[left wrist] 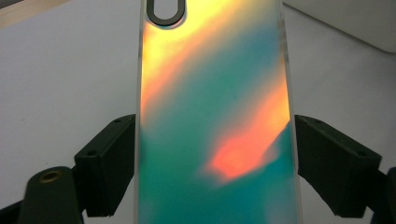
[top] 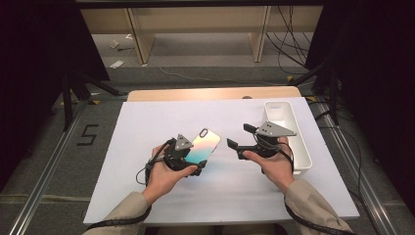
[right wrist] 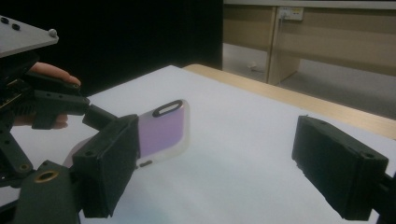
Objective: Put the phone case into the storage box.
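Iridescent teal and orange, that's the phone case (top: 204, 145) you've got, shimmering under the lights with its oval camera cut-out at the far end. Your left gripper (top: 188, 164) has it clamped by the long edges near the lower end, and in the left gripper view the case (left wrist: 215, 116) fills the space between the two black jaws, one pad against each clear side. It's lifted off the white table sheet (top: 147, 127), slanting up and away from your left hand (top: 164, 178), cut-out end farthest from you.

Now your right gripper (top: 240, 139): jaws spread wide, nothing between them, pointing leftward across the table toward the case. There's a clear gap between it and the case. In the right gripper view, its own two jaws frame bare white sheet, and beyond the left jaw you can see the case (right wrist: 163, 130) looking purplish from this angle, held out by the left gripper (right wrist: 51, 105) with a fingertip showing above it.

Your right hand (top: 276, 164) sits just beside the white tray (top: 301, 147), which lies lengthwise along the right side of the sheet, behind and to the right of that gripper. The wooden table edge (top: 195, 93) shows beyond the sheet at the far end.
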The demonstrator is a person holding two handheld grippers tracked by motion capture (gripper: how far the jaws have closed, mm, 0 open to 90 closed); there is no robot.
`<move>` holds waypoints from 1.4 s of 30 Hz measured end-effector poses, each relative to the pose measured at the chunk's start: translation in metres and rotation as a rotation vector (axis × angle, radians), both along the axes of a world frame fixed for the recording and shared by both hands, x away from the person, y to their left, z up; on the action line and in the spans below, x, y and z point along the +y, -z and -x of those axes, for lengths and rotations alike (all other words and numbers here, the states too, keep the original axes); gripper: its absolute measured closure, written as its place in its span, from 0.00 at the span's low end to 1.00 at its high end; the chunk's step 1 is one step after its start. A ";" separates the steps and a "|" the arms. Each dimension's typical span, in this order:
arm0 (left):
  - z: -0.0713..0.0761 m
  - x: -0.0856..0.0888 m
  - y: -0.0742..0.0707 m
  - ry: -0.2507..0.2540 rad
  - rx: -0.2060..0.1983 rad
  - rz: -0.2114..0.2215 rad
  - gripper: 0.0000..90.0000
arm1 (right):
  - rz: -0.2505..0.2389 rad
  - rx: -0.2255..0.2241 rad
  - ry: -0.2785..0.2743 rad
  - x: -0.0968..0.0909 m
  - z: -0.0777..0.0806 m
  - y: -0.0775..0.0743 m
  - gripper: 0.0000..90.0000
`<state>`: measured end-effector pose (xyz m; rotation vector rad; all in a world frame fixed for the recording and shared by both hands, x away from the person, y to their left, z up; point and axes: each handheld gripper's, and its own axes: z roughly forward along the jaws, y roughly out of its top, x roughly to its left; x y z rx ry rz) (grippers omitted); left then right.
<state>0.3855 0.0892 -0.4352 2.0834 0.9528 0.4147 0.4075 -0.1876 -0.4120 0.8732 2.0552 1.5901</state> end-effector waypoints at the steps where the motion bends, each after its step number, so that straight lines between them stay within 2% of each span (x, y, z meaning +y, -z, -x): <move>1: 0.001 -0.001 0.000 0.001 0.000 0.004 0.19 | -0.001 0.004 0.000 0.001 0.000 0.000 0.18; 16: 0.009 -0.019 0.001 0.053 -0.008 0.000 0.19 | -0.006 0.032 -0.017 0.013 -0.008 0.005 0.18; 37: 0.015 -0.030 -0.001 0.080 -0.023 0.010 0.19 | -0.014 0.061 -0.032 0.024 -0.015 0.010 0.19; 42: 0.017 -0.033 -0.001 0.088 -0.025 0.011 0.19 | -0.014 0.087 -0.035 0.027 -0.018 0.013 0.20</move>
